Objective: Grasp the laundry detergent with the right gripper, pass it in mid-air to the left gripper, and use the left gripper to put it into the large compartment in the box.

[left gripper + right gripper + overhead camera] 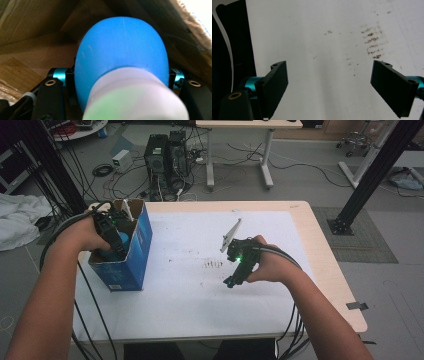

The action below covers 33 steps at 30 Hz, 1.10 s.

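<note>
High view: the left gripper [111, 236] is down inside the blue box [135, 251] at the table's [300, 220] left edge, w/ a blue ball-like thing [121, 241] in it. It could slip, b/c it's round and smooth and the jaws only pinch its sides. The box could also tip or slide if the gripper bumps a wall. Left gripper view: the jaws are clamped on the blue thing [122, 57], one on each side, w/ a white part [135, 100] close to the camera. The right gripper [235, 279] rests low over the white sheet [200, 295] near some brown marks [214, 264], jaws wide apart, holding nothing.
</note>
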Motion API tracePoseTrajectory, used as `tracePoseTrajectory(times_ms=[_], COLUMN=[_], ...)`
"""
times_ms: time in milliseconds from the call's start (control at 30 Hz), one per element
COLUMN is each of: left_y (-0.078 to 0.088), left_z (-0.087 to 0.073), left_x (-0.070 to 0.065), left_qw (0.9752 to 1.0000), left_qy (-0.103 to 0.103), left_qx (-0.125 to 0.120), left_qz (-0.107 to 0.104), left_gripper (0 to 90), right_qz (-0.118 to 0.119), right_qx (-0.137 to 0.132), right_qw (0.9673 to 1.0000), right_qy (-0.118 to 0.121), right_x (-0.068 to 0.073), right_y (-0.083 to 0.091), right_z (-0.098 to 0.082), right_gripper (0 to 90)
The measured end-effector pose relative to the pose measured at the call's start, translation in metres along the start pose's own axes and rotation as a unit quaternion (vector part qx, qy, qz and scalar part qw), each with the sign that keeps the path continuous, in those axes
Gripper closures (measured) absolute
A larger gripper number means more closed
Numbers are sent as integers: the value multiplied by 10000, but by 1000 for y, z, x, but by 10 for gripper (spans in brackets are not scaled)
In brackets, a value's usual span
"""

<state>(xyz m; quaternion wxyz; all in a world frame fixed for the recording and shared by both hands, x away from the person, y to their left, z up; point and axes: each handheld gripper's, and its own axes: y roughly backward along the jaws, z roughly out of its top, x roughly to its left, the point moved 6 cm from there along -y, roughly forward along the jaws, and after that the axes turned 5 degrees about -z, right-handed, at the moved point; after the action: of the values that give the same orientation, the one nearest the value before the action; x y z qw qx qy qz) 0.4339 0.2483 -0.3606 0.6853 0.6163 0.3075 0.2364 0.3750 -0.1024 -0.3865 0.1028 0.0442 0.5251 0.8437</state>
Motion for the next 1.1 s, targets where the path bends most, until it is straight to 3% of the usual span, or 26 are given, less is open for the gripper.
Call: tracePoseTrajectory(times_ms=[367, 700, 1100], left_y=[12, 19, 49], left_z=[-1, -2, -9], left_x=[-4, -9, -16], left_qw=[9999, 9999, 9993], left_qy=[-14, -15, -84], left_qx=[-119, -51, -297], left_qz=[20, 89, 189], left_gripper=[333, 306, 303], right_qz=[-39, -44, -40], right_qx=[-35, -68, -74], right_qw=[10000, 10000, 10000], right_qy=[1, 18, 32], right_x=[-1, 0, 0], right_y=[0, 1, 0], right_z=[1, 2, 3], right_gripper=[138, 138, 137])
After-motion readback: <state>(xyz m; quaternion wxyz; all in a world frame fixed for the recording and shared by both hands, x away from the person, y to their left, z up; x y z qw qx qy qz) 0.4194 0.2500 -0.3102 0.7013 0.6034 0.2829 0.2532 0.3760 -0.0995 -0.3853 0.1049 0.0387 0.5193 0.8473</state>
